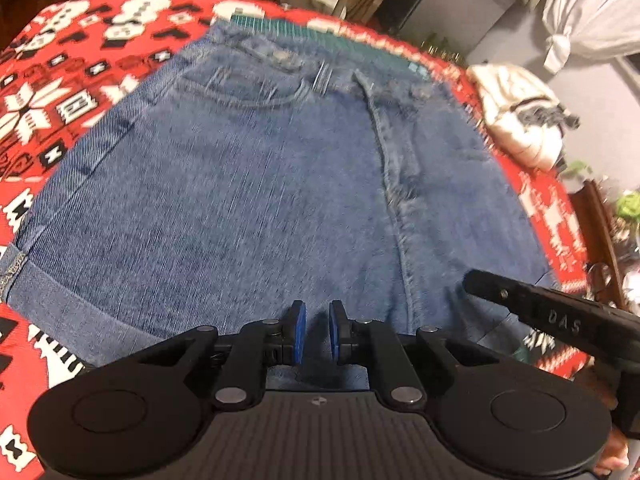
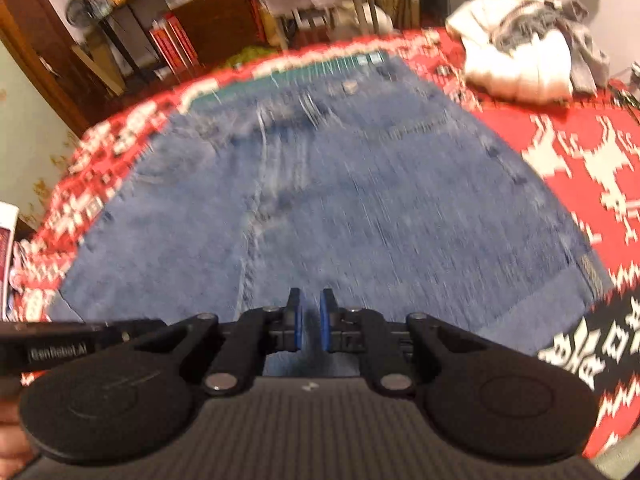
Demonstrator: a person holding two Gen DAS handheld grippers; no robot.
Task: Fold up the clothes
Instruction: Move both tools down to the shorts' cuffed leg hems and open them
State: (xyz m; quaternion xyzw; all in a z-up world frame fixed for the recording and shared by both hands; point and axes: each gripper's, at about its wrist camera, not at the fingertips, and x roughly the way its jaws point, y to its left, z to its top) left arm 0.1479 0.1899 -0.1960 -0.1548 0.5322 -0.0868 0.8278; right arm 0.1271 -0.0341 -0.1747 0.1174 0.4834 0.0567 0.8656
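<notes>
The denim shorts point(image 1: 256, 184) are laid flat on the red patterned cloth point(image 1: 80, 92) covering the bench, waistband at the far edge, cuffed leg hems nearest. The left hand-held gripper point(image 1: 317, 330) is held just above the near hem, pads slightly parted, nothing pinched. The right hand-held gripper point(image 2: 311, 320) is likewise narrowly parted and empty. The denim is judged heavy, fairly stiff and non-slip; a firm pinch through the doubled hem cuff point(image 1: 60, 296) at the outer corners is advised. A pale garment point(image 1: 520, 116) is seen beyond.
</notes>
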